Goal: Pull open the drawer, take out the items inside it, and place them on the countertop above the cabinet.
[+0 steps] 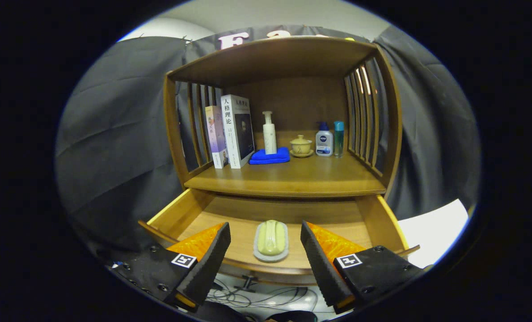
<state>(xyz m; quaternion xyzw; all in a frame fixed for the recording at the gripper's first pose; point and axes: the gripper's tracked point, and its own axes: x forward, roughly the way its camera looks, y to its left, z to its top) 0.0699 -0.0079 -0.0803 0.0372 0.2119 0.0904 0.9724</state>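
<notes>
The gripper point(265, 230) occupies the lower centre of the frame with its fingers spread wide apart, gripping nothing. The left fingertip point(221, 232) and the right fingertip point(306, 230) sit over the front part of the drawer point(176, 214), which is pulled out from the base of the cabinet point(284, 58).

One item lies in the drawer: a soap bar point(271, 237) resting in a pale dish point(270, 256). The dish lies on the drawer floor near its front edge, centred in the gap between the two fingers and touching neither. The rest of the visible drawer floor is bare wood.

The countertop point(293, 176) sits directly above the drawer, at mid-frame. Items on it, left to right:
- two books point(230, 129), upright, against the left slatted side;
- a folded blue cloth point(270, 156) with a white pump bottle point(269, 134) standing on it;
- a lidded cup point(301, 145) on a saucer;
- a small white bottle point(324, 141) with a blue cap;
- a slim teal bottle point(339, 137), just beside the white one, near the right slatted side.

Cables point(257, 295) lie on the floor below the drawer front, at the bottom of the frame. A white sheet point(431, 232) shows at lower right, beside the cabinet.
</notes>
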